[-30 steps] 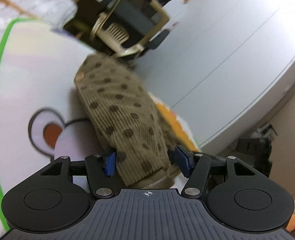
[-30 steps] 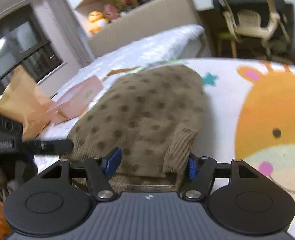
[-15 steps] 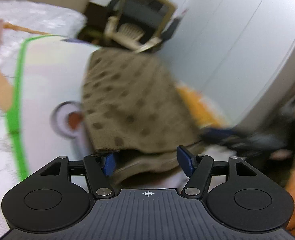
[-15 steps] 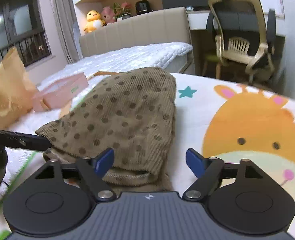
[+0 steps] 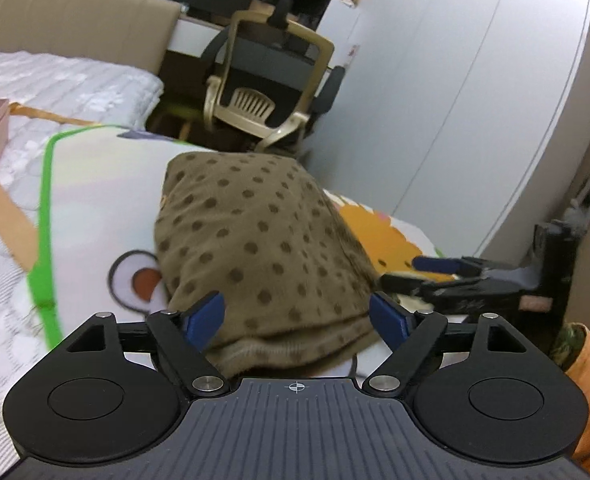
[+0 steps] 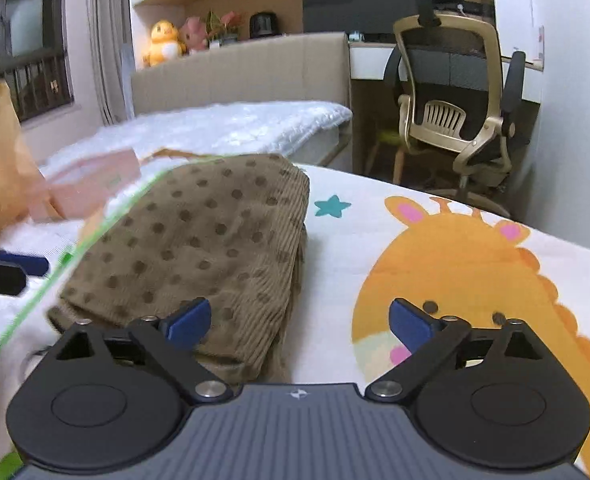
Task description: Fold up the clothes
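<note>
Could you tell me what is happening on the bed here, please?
A person is folding clothes with a handheld gripper in each hand. A brown polka-dot garment lies folded into a compact bundle on the cartoon-print blanket. The left gripper and the right gripper are both open at its near edge, holding nothing. An office chair stands beyond the bed.

Folded brown polka-dot garment [image 5: 263, 248] on blanket

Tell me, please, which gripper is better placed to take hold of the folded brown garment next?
Probably the left gripper: its open fingers straddle the near edge of the garment. The right gripper, also open, sits off the garment's right side, mostly over the giraffe blanket.
</note>
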Demonstrator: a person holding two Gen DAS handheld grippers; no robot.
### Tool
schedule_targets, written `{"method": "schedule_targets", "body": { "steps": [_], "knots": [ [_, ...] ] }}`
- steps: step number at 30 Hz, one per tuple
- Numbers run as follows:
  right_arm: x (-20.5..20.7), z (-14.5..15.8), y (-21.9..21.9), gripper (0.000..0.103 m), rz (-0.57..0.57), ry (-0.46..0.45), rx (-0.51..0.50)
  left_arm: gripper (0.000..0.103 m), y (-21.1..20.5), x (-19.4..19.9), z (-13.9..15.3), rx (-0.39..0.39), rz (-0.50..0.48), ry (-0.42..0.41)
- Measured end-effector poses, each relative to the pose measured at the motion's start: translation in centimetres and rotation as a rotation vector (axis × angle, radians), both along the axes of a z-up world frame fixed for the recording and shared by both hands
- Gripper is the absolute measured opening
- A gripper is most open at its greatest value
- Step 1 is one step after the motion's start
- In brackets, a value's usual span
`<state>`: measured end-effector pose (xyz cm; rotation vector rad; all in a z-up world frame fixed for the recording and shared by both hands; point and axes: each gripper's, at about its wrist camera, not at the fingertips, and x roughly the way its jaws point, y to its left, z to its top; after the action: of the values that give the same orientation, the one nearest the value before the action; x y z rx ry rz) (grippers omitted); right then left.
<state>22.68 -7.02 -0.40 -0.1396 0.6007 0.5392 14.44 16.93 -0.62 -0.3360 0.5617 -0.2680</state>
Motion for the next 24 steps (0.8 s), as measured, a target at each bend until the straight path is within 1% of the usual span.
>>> {"method": "schedule_targets", "body": {
  "steps": [2, 4, 5, 6, 7, 9, 12, 15, 18, 21, 22, 24],
  "knots": [
    [0.8, -1.0, 1.1, 0.097, -0.022, 0.0, -0.087, 0.085, -0.4, 1.2, -1.3, 0.016, 0.044, 0.055],
    [1.2, -2.1, 1.2, 0.098, -0.041, 0.01, -0.143, 0.085, -0.8, 2.0, -2.6, 0.043, 0.087, 0.109],
    [1.2, -2.2, 0.7, 0.099, -0.048, 0.023, -0.13, 0.086, -1.0, 2.2, -3.2, 0.064, 0.108, 0.129],
    [1.1, -2.4, 0.3, 0.1, -0.054, 0.034, -0.119, 0.089, -1.2, 2.0, -3.4, 0.093, 0.123, 0.129],
    [0.9, -2.4, -0.1, 0.101, -0.058, 0.039, -0.114, 0.09, -1.3, 1.7, -3.6, 0.112, 0.132, 0.132],
    [0.3, -2.3, -0.9, 0.103, -0.065, 0.046, -0.104, 0.095, -1.8, 0.8, -3.4, 0.132, 0.156, 0.13],
    [-1.7, -2.1, -1.9, 0.103, -0.057, 0.024, -0.069, 0.098, -3.4, -1.8, -3.2, 0.185, 0.194, 0.108],
    [-4.3, -1.7, -2.8, 0.103, -0.034, -0.015, -0.037, 0.101, -5.7, -4.6, -2.9, 0.235, 0.21, 0.062],
    [-7.4, -1.4, -3.5, 0.103, 0.004, -0.047, -0.022, 0.103, -7.9, -7.5, -2.1, 0.287, 0.216, -0.003],
    [-9.8, -1.9, -3.7, 0.103, 0.043, -0.025, -0.067, 0.103, -9.9, -9.6, -1.9, 0.333, 0.208, -0.038],
    [-10.6, -2.1, -3.6, 0.103, 0.054, -0.023, -0.09, 0.103, -10.3, -10.1, -2.0, 0.336, 0.198, -0.03],
    [-12.3, -2.3, -3.6, 0.103, 0.061, -0.057, -0.127, 0.103, -10.8, -10.6, -2.2, 0.342, 0.188, -0.017]
  ]
}}
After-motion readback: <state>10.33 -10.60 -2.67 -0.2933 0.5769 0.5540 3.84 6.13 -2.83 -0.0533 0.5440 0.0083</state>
